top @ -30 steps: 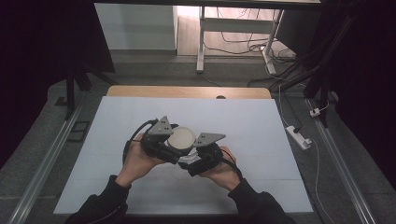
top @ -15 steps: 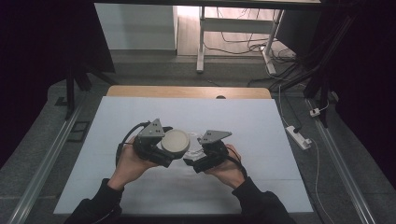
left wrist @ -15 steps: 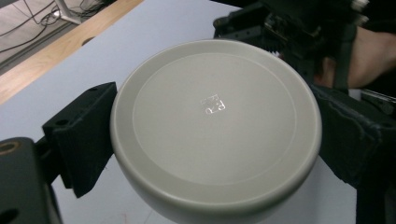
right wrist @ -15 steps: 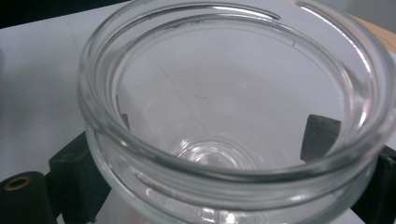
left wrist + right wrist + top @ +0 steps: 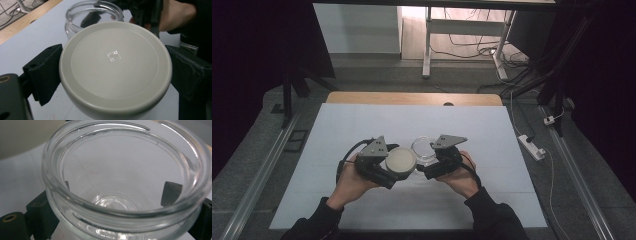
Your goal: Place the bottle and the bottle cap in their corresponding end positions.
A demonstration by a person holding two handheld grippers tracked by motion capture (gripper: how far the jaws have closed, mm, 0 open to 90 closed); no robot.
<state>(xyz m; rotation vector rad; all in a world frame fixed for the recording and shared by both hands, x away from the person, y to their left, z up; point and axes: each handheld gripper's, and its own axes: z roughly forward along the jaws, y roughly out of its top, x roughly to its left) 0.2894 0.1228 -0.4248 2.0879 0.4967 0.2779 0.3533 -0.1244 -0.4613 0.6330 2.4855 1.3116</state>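
Lid: round, pale grey-white, flat top with a small square mark at its centre. Clamped at its rim between the two black jaws of the left gripper; held clear of the jar, just beside it on the left gripper's side, top face up toward the high view.

Jar: clear glass, open-mouthed, thick rim, nothing visible inside. The right gripper is closed on its body, one jaw at each side, seen through the glass. In the high view the jar sits just right of the lid, their edges close; contact cannot be told.

Both grippers meet at the jar, hands behind them, dark sleeves toward the near edge.

White sheet lies under the jar and covers the table; a strip of bare wood shows beyond the jar at the far edge. A power strip lies on the floor well right of the jar.
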